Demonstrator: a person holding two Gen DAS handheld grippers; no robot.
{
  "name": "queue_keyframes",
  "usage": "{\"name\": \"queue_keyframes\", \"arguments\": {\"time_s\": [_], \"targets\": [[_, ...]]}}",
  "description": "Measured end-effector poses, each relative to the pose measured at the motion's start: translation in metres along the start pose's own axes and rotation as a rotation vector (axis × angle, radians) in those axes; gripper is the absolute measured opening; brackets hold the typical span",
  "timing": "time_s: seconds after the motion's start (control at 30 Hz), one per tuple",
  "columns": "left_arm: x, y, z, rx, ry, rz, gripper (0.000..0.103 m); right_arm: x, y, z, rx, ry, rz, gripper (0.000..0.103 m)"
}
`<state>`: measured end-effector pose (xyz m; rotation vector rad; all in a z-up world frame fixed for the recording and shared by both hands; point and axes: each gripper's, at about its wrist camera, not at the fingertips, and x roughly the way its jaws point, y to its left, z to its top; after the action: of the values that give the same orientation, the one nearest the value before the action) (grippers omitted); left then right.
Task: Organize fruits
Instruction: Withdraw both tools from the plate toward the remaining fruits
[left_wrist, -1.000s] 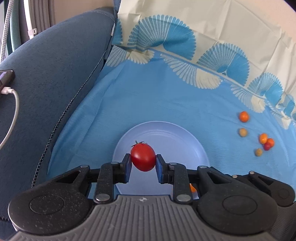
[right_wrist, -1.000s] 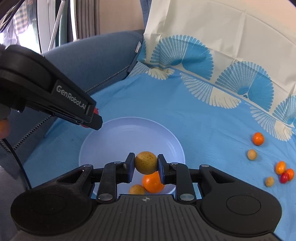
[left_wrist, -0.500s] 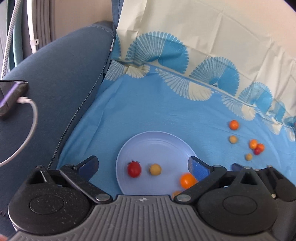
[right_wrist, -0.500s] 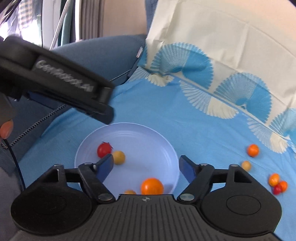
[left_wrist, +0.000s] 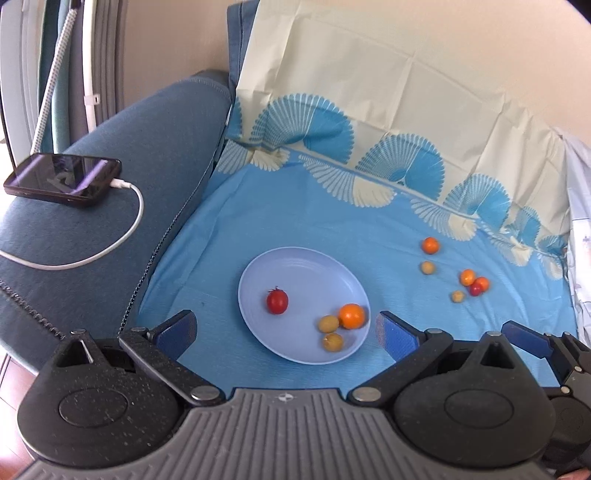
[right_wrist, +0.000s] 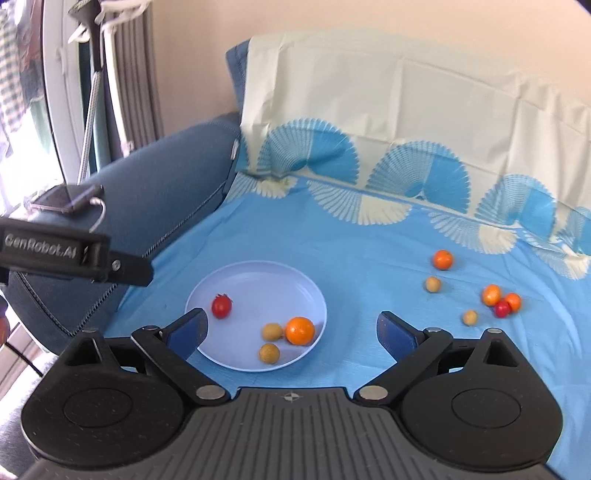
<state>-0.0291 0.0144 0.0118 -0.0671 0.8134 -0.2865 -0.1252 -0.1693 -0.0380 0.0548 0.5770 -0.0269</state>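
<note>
Honestly, these little fruits look like easy but fiddly pickups: light, round, smooth-skinned, so they'll probably roll or squirt out if pinched off-centre, and the red tomato (left_wrist: 277, 301) is likely soft enough to bruise. I'd take each one across its widest middle with a gentle squeeze. Four are already on the plate (left_wrist: 295, 266): the tomato toward its left side, an orange fruit (left_wrist: 351, 316) and two yellowish fruits (left_wrist: 328, 323) bunched near its right rim. Six loose fruits (right_wrist: 491, 294) sit scattered on the blue cloth (left_wrist: 295, 206) toward its right edge, well apart from the plate; three of them are touching or almost touching, so grabbing one there may nudge its neighbours. The left gripper (left_wrist: 287, 330) hovers above the near edge of the plate, fingers spread wide, holding nothing. The right gripper (right_wrist: 291, 326) is just beside it, also spread wide and empty, looking down over the plate's right rim. A phone (left_wrist: 62, 183) on a cable lies on the sofa arm at left.
</note>
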Motion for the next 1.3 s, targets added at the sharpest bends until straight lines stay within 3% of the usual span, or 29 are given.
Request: {"name": "queue_keyframes", "arguments": {"time_s": [0.53, 1.3], "targets": [[-0.050, -0.023, -0.015, 0.042, -0.076, -0.054, 0.103, -0.068, -0.008, -0.001, 0.038, -0.122, -0.039, 0.102], [-0.032, -0.042, -0.002, 0.056, -0.052, -0.089, 0.103, -0.059, -0.035, -0.006, 0.109, -0.093, -0.078, 0.102]]}}
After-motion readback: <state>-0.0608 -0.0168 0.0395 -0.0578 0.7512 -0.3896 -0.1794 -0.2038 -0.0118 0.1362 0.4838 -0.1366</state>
